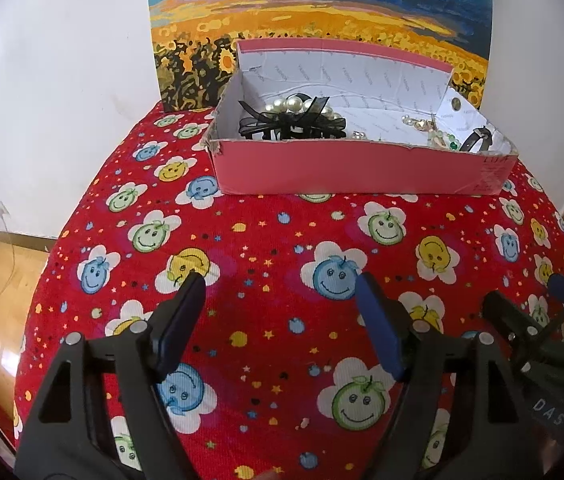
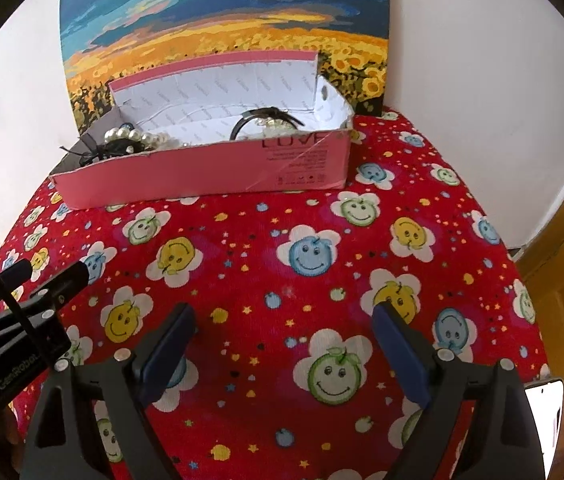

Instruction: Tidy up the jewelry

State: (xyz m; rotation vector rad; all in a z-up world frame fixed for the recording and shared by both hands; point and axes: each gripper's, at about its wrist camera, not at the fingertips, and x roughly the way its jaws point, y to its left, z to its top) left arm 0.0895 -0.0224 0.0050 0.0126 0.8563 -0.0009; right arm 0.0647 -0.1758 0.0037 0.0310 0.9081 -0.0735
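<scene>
**Both grippers empty over the cloth, jewelry in the pink box**

While I hold both tools low over the red smiley-flower cloth (image 1: 282, 240), my left gripper (image 1: 282, 292) stands spread, with nothing between its blue-padded fingers (image 1: 380, 328) but printed fabric. My right gripper (image 2: 284, 320) is spread wide too, its pads clear of the cloth and holding nothing; in the left wrist view its tips show at the far right edge, and in the right wrist view the left tool sits at the left edge, so the two hang side by side.

Beyond them, at the far side of the cloth, sits the pink cardboard box (image 1: 354, 170), open-topped with a white printed lining. Inside, at its left end, lies a strand of large pearls (image 1: 294, 104) tangled with a black ribbon bow (image 1: 282, 120). At its right end I see a black band (image 1: 480, 140) and small pale and green beads (image 1: 442, 140), too small to name further.

Behind the box a sunflower-field painting (image 1: 322, 12) leans against the white wall (image 1: 61, 80).
</scene>
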